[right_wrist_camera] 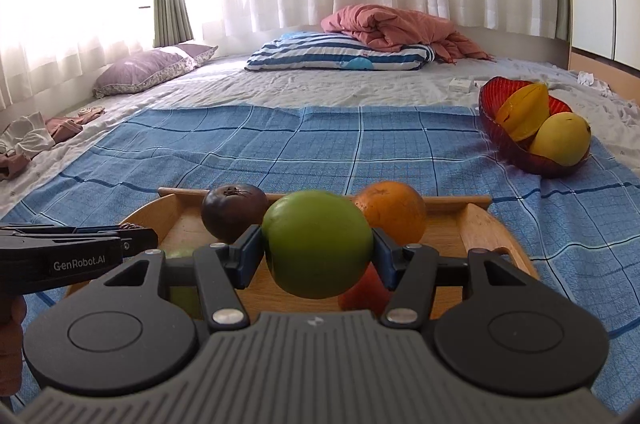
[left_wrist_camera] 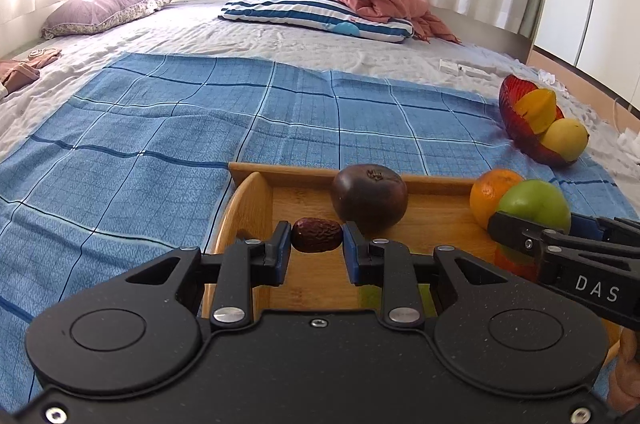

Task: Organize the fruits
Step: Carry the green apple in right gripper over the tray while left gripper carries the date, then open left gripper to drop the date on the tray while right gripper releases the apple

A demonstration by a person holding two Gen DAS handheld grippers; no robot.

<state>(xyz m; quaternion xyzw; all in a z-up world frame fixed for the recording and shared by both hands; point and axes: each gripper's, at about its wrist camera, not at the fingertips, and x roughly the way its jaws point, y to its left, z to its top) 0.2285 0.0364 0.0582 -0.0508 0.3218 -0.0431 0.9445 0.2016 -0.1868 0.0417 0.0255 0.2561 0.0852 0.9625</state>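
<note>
While above tray point(left_wrist_camera: 248, 200) | left gripper point(left_wrist_camera: 317, 239) clamps date point(left_wrist_camera: 316, 234) | tilted downward

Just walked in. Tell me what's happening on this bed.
A person is sorting fruit with a pair of handheld tongs. The left tongs are shut on a wrinkled dried date; the right tongs grip a green apple. Both are held above a wooden tray that holds a dark purple fruit and an orange. Further right, a red bowl holds a starfruit and a yellow mango.
</note>
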